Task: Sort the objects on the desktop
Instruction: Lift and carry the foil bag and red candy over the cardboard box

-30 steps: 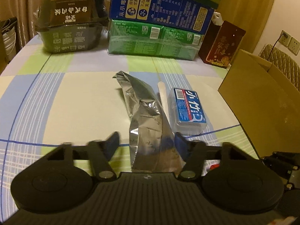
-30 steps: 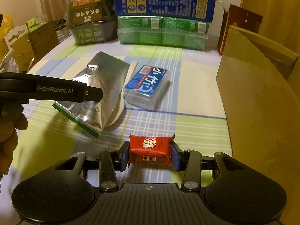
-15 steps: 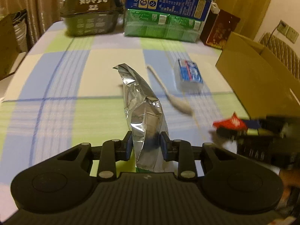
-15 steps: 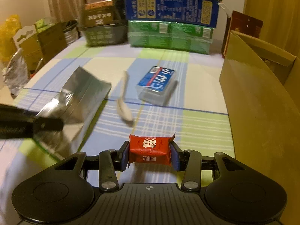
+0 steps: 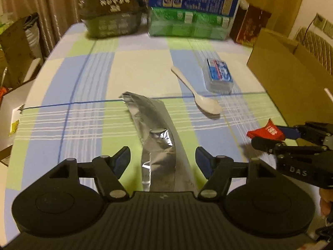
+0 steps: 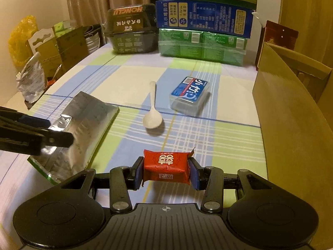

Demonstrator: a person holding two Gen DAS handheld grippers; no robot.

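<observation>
Right gripper (image 6: 166, 170) is clamping a red packet (image 6: 166, 164), probably for boxing; left gripper (image 5: 163, 158), fingers apart, is straddling the foil bag (image 5: 158, 133).

The spoon (image 6: 153, 112) lies on the tablecloth (image 6: 135, 75). Left of the spoon lies the foil pouch (image 6: 83, 125); right of it, just beside, the playing-card case (image 6: 190, 94). Farther right of the spoon stands the cardboard box (image 6: 291, 125). Behind the spoon, stacked cartons (image 6: 203, 31) stand at the table's far edge.
</observation>
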